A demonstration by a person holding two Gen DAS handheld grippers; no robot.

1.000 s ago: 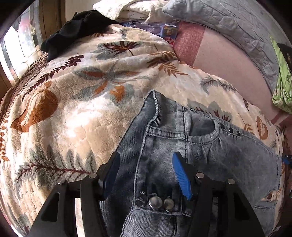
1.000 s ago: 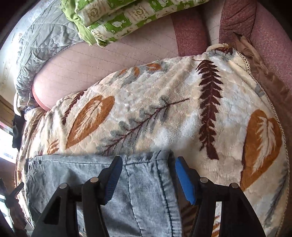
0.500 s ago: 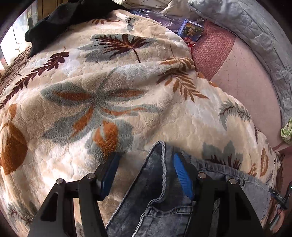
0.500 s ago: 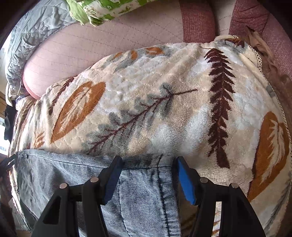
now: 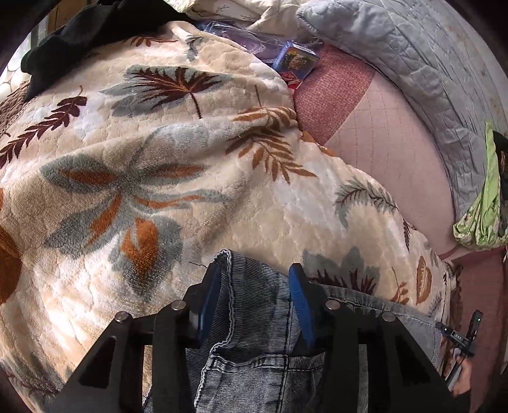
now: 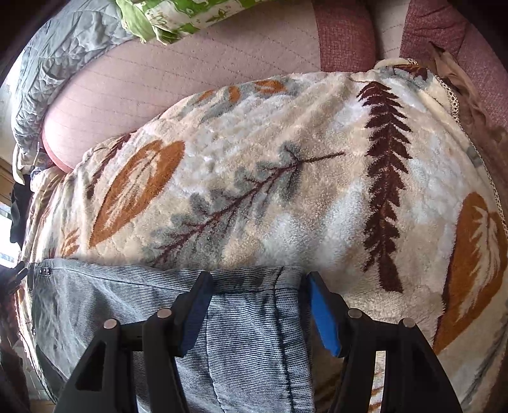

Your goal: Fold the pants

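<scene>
Grey-blue washed jeans (image 5: 254, 355) lie flat on a cream leaf-print blanket (image 5: 152, 178). In the left wrist view my left gripper (image 5: 254, 301) straddles the waistband corner by a pocket, its blue pads narrowed around the denim but with a gap still showing. In the right wrist view the jeans' (image 6: 241, 336) far leg hem lies between the pads of my right gripper (image 6: 257, 305), which is open wide around the hem edge. The right gripper also shows small at the left view's far right (image 5: 460, 336).
A pink quilted mattress (image 5: 390, 152) lies beyond the blanket. A grey quilt (image 5: 422, 54), a green patterned cloth (image 6: 190, 16), a black garment (image 5: 79, 35) and a small colourful box (image 5: 295, 60) lie along the far edge. A brown cloth (image 6: 476, 101) lies at the right.
My left gripper has slid to the jeans' waistband corner and its pads have narrowed around the denim. My right gripper has stayed open over the leg hem, shifting slightly forward.
</scene>
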